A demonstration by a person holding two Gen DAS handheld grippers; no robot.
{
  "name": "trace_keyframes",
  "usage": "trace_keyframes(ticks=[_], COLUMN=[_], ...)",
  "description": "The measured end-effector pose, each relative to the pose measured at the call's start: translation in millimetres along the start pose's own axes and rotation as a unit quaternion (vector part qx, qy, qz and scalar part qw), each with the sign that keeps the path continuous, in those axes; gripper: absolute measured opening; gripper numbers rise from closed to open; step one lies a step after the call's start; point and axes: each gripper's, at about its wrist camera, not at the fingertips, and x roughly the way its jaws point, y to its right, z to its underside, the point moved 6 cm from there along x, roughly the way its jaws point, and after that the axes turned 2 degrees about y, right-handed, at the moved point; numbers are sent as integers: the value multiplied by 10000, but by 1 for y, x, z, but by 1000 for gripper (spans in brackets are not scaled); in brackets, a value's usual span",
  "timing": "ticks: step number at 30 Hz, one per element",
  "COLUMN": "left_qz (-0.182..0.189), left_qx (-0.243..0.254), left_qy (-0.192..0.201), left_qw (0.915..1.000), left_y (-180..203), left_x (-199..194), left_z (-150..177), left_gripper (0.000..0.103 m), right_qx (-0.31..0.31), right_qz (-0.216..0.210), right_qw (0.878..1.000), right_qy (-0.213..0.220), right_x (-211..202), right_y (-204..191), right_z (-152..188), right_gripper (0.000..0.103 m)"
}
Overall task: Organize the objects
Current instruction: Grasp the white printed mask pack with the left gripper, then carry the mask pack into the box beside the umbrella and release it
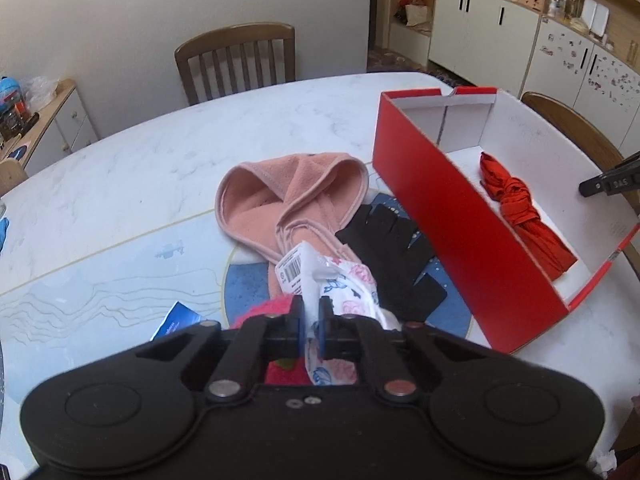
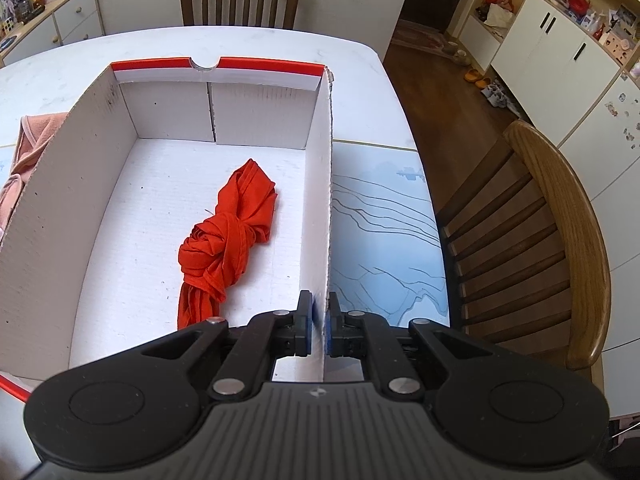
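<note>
Left tongs [image 1: 311,312] are clenched on a floral-printed white packet [image 1: 344,284] with a barcode label — its plastic edge is pinched between the blue pads, and a red fuzzy item [image 1: 260,310] lies beneath it on the counter [image 1: 120,184]. Right tongs [image 2: 319,318] are clamped on the right-hand wall of the red shoebox [image 2: 324,184], one pad inside the wall and one outside.

In the left wrist view, a pink fleece hood [image 1: 288,196] is spread at 12 o'clock from the left tongs, and a pair of black fingerless gloves [image 1: 396,256] lies at about 1 o'clock, just beside the packet and touching the hood's straps. The shoebox stands at 2 o'clock, its red outer wall close to the gloves. Inside the box, on the white floor, a knotted orange-red cloth [image 2: 228,240] is laid lengthwise, apart from the walls — at 11 o'clock from the right tongs. A blue printed card [image 1: 176,320] is seen at 9 o'clock of the left tongs, partly hidden by them.
</note>
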Motion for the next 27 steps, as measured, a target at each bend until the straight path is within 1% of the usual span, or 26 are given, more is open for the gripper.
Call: trace_keyframes(ticks=[4,9,16,19,21,27], left_qz=[252,367,501,533,594,676], left_qx=[-14,-36,-363,-518,-640,-584], left_qy=[123,265,336,447,506,673], left_qw=[9996,9990,9975,9962,9949,9937], left_y=[0,3,7,14,19,51], left_x=[-11,-22,-29,-32,-34,-35], left_z=[-5,-15,-31,-43,-52,-79], left_gripper=[0,0,0,0,0,0], right_qx=[-8,-15,-17,119,53,15], right_qz=[54,98,49,-15,-31,-210], right_qw=[10000,9999,10000,9999,10000,9998], right_qy=[-5,15,42,-37,-21,-34], right_x=[-2,-3,-3,-4,-5,-8], right_y=[-3,-5,-5,-3,-4,-7], right_z=[0,1,2,3,2,4], right_gripper=[6,6,6,6,6,5])
